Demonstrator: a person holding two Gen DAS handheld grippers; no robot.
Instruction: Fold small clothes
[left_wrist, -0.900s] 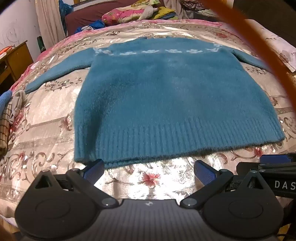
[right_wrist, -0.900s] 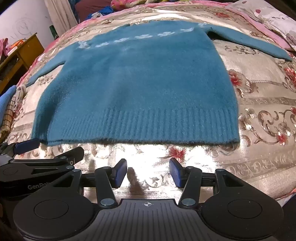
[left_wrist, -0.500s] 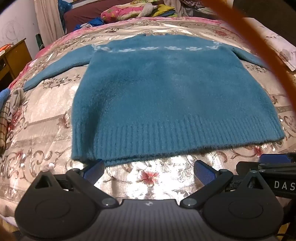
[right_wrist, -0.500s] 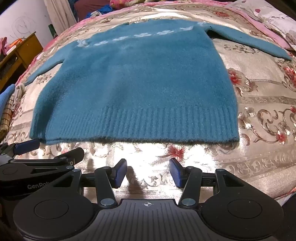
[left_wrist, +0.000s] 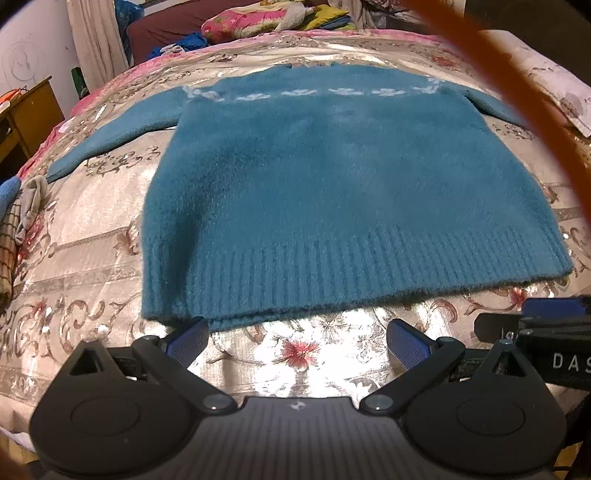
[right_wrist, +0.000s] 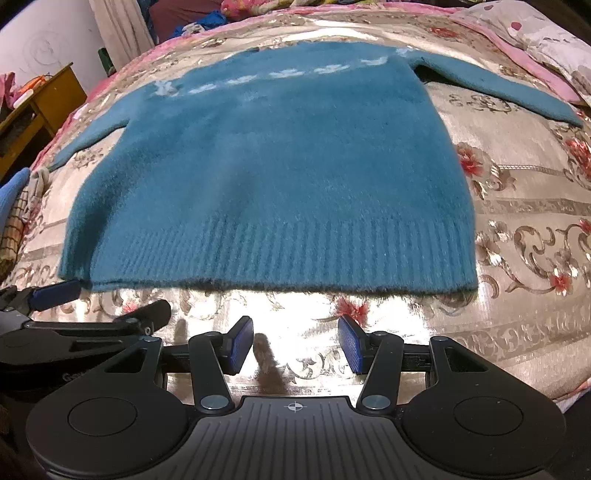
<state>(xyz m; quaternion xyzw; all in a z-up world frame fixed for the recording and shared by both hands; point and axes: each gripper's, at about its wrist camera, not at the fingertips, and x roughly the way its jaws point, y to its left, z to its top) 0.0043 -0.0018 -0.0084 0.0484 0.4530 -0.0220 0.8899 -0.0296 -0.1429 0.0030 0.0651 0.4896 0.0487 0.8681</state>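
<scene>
A small teal knit sweater lies flat on the bed, sleeves spread, white pattern band across the chest, ribbed hem toward me. It also shows in the right wrist view. My left gripper is open and empty just short of the hem; its left fingertip is at the hem's left part. My right gripper is open and empty, a little short of the hem's middle. The left gripper also shows at the left in the right wrist view.
The bed has a shiny floral cover. Small clothes lie in a heap at the left edge. A pink pillow lies at the far right. A wooden desk stands left. An orange cable crosses the left wrist view.
Both grippers have moved slightly forward toward the sweater's hem. The jaws are as wide as before and the sweater has not moved.
</scene>
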